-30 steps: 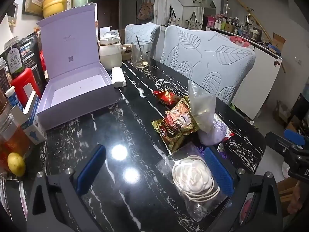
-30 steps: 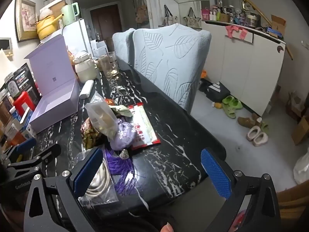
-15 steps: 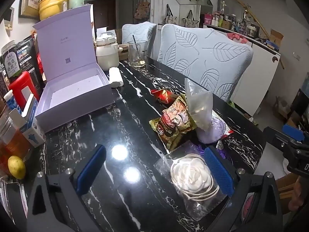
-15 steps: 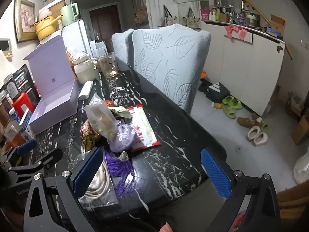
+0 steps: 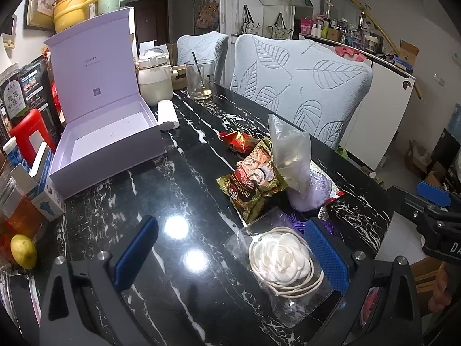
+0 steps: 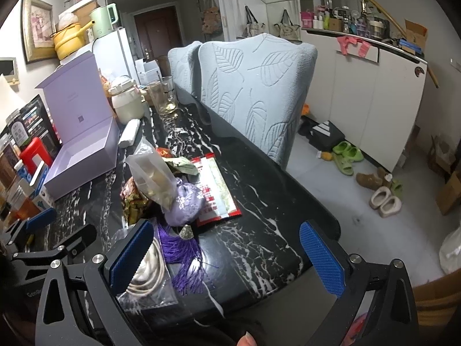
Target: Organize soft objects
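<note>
I see my left hand-held gripper (image 5: 230, 256) spread wide above the worktop (image 5: 178, 190), the bagged white flower (image 5: 283, 262) just inside its right finger. My right hand-held gripper (image 6: 227, 259) gapes too, holding nothing.

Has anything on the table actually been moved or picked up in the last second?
No. The left gripper has only drifted slightly, and the right gripper hardly at all; both stay open and hold nothing. The bagged flower, snack packets, purple pouch and box lie as before.
</note>
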`<action>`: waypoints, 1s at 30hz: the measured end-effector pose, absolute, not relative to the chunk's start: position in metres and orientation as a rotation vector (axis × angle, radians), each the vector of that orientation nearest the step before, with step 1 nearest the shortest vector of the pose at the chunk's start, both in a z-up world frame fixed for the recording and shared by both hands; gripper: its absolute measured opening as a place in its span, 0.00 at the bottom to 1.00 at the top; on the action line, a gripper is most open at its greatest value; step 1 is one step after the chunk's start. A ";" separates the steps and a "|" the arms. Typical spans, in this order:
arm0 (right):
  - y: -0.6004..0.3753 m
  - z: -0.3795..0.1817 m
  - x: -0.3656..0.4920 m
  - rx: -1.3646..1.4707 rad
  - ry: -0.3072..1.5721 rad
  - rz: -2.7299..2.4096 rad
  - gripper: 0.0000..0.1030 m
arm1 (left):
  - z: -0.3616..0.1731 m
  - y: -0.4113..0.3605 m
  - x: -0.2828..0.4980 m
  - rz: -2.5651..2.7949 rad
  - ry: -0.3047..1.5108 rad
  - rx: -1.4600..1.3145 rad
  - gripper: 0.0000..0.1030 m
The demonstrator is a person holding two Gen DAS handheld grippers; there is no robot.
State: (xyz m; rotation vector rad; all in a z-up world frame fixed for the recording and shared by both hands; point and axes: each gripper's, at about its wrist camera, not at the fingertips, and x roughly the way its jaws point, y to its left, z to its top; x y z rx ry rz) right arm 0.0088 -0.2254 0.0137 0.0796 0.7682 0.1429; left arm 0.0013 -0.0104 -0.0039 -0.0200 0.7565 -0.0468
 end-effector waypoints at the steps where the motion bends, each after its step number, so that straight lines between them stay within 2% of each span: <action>1: -0.225 0.014 0.009 0.079 0.769 0.143 1.00 | -0.004 -0.010 0.001 -0.049 0.757 -0.022 1.00; 30: -0.220 0.015 0.006 0.069 0.765 0.156 1.00 | -0.001 -0.006 -0.006 -0.043 0.752 -0.035 1.00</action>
